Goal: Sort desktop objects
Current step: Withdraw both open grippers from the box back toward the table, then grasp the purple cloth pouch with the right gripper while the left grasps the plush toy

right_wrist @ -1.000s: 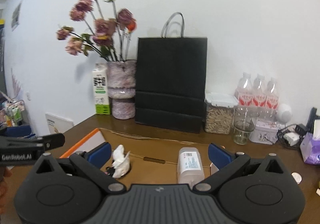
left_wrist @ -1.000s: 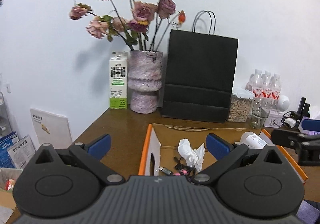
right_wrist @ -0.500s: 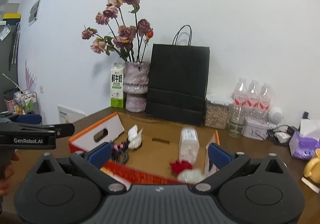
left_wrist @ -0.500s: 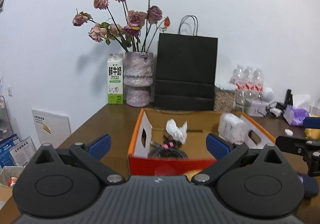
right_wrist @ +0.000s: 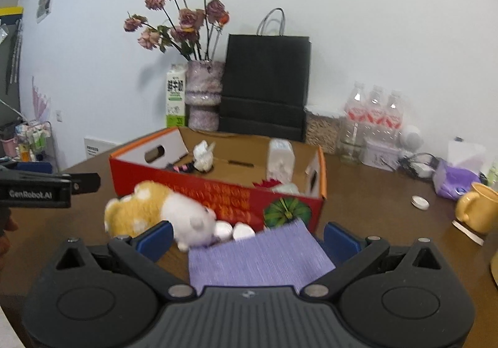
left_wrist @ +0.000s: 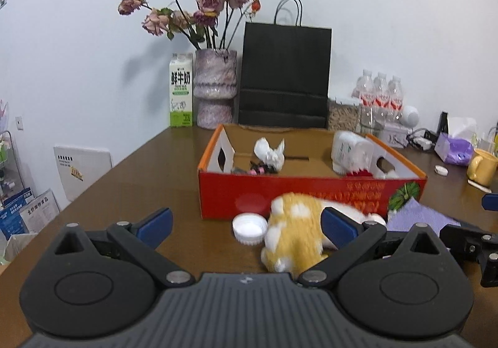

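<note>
A red and orange cardboard box point(left_wrist: 311, 192) point(right_wrist: 218, 186) stands on the brown table, holding crumpled tissue point(left_wrist: 269, 153), a white bottle point(left_wrist: 348, 150) and dark cables. In front of it lie a yellow and white plush toy point(left_wrist: 292, 233) point(right_wrist: 162, 211), a white lid point(left_wrist: 250, 227) and a purple cloth point(right_wrist: 258, 257) point(left_wrist: 414, 219). My left gripper point(left_wrist: 246, 223) is open, back from the box, with the plush between its fingers but untouched. My right gripper point(right_wrist: 247, 234) is open above the purple cloth. The other gripper's black body shows at each view's edge.
Along the wall stand a milk carton point(left_wrist: 180, 90), a vase of dried roses point(left_wrist: 214, 86), a black paper bag point(left_wrist: 284, 74), a jar, water bottles point(left_wrist: 378, 91) and a glass. A yellow mug point(right_wrist: 477, 208), purple tissue pack point(right_wrist: 454, 178) and small white cap point(right_wrist: 419, 202) sit at right.
Both grippers have pulled back from over the box toward the table's near edge. The box front, plush toy, white lid and purple cloth have come into view.
</note>
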Demonstrator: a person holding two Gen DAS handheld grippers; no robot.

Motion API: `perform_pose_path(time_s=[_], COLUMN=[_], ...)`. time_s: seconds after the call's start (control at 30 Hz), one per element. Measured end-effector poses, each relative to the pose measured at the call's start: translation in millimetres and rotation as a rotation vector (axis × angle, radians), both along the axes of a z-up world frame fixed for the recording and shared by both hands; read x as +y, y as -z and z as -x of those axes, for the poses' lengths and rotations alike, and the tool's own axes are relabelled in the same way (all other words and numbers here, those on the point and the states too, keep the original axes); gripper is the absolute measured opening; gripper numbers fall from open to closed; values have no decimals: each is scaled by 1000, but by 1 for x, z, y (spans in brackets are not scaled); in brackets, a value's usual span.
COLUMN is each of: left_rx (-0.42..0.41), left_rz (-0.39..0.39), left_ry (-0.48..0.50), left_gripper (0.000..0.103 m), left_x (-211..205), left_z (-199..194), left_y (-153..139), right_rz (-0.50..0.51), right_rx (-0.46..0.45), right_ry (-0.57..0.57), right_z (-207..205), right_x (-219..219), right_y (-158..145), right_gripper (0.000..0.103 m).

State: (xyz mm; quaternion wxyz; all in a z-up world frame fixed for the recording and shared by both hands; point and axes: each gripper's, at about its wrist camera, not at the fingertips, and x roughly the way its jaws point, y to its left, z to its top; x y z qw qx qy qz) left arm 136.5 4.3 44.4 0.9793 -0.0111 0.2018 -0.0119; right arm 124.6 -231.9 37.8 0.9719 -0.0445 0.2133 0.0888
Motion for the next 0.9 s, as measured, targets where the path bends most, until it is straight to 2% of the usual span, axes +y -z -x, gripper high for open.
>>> perform_pose_path(time_s=[0.2, 0.43, 0.9], left_rx=[66, 80, 133], left_rz=[-5, -9, -63], left_ry=[37, 49, 85], left_gripper=[103, 103, 103], left_x=[-10, -12, -29], left_z=[8, 3, -41], left_y=[14, 18, 23], right_rz=[-9, -16, 48], right_rx=[57, 112, 155], right_ry=[27, 39, 56], right_z=[9, 2, -44], right_x=[-6, -9, -10], right_y=[19, 33, 42], right_gripper=[103, 103, 103])
